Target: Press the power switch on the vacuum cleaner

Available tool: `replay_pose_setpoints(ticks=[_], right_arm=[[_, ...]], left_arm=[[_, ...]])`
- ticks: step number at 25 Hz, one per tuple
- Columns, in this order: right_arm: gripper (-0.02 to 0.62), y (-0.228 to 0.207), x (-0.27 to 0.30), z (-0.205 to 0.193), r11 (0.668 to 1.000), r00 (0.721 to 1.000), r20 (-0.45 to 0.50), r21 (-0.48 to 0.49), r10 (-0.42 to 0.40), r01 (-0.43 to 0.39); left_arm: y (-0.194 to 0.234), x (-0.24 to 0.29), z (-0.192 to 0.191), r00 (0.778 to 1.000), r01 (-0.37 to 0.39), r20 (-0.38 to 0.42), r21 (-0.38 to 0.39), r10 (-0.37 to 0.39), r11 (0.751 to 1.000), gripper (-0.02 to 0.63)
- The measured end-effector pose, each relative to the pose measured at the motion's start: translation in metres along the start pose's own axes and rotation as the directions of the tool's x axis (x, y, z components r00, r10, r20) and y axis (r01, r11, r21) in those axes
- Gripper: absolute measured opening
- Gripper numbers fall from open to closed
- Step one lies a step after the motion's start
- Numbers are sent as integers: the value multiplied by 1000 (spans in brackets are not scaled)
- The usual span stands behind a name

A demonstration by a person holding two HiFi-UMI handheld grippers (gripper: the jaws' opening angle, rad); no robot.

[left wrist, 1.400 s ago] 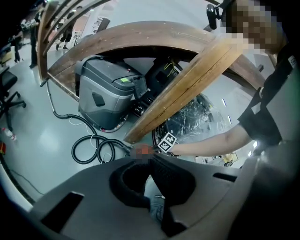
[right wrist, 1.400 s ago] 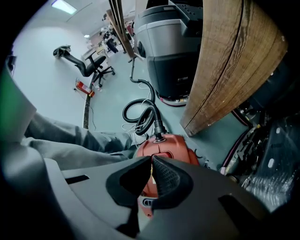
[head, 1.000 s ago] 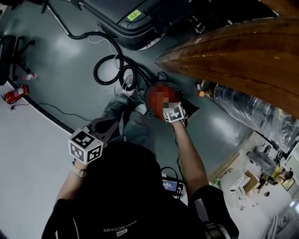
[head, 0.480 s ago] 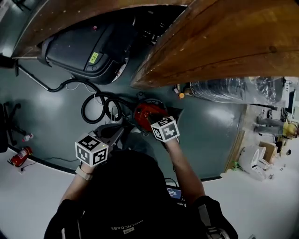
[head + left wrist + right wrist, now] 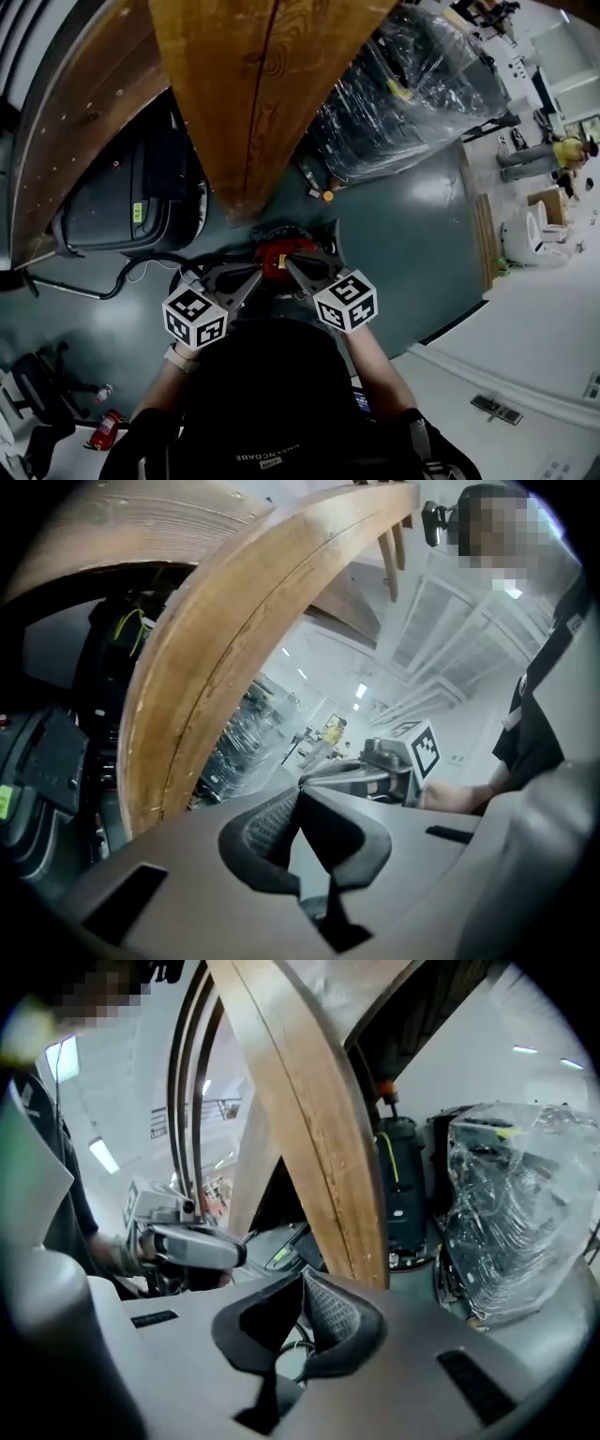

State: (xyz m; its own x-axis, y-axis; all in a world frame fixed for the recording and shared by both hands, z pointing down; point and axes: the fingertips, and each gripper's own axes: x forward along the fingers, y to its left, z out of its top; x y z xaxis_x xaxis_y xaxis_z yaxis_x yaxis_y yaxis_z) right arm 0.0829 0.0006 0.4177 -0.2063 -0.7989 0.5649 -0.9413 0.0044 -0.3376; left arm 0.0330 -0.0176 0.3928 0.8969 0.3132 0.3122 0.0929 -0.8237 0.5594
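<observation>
The person is bent over the dark green floor (image 5: 412, 234) with a gripper in each hand, both held low out in front. The vacuum cleaner (image 5: 278, 255), a small red body, sits on that floor right at the foot of a broad wooden beam (image 5: 248, 103). A big black machine (image 5: 122, 211) stands to its left, and a plastic-wrapped bundle (image 5: 403, 84) lies farther off to its right. A black hose (image 5: 141, 267) trails from the vacuum cleaner's side toward the machine.

The left gripper (image 5: 255, 274) and the right gripper (image 5: 291, 265) angle inward, so their tips come close together over the near side of the red body. Whether either tip touches it I cannot tell, and the power switch is too small to pick out.

The left gripper's 2 jaws are clenched, with the ribbed pads (image 5: 272, 822) meeting at the tip and nothing between them. The right gripper's 2 jaws are clenched the same way and empty. Each gripper carries a marker cube (image 5: 195, 317) near the hand.

A red fire extinguisher (image 5: 105, 429) lies by the edge where the green floor meets the pale floor. A person in yellow (image 5: 567, 150) stands well apart on the pale floor at the far right.
</observation>
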Motion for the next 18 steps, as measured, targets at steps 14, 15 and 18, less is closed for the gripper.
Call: replay_pose_setpoints(ticks=[14, 15, 18], right_arm=[[28, -28, -212, 38, 962, 812, 522, 207, -261, 176], [28, -28, -223, 37, 960, 795, 542, 212, -272, 184], [28, -25, -250, 29, 953, 752, 588, 225, -297, 201]], left_arm=[[-94, 83, 63, 968, 250, -47, 198, -245, 948, 14], [-101, 87, 64, 966, 260, -48, 204, -256, 944, 14], [-123, 96, 68, 955, 295, -43, 216, -293, 931, 14]])
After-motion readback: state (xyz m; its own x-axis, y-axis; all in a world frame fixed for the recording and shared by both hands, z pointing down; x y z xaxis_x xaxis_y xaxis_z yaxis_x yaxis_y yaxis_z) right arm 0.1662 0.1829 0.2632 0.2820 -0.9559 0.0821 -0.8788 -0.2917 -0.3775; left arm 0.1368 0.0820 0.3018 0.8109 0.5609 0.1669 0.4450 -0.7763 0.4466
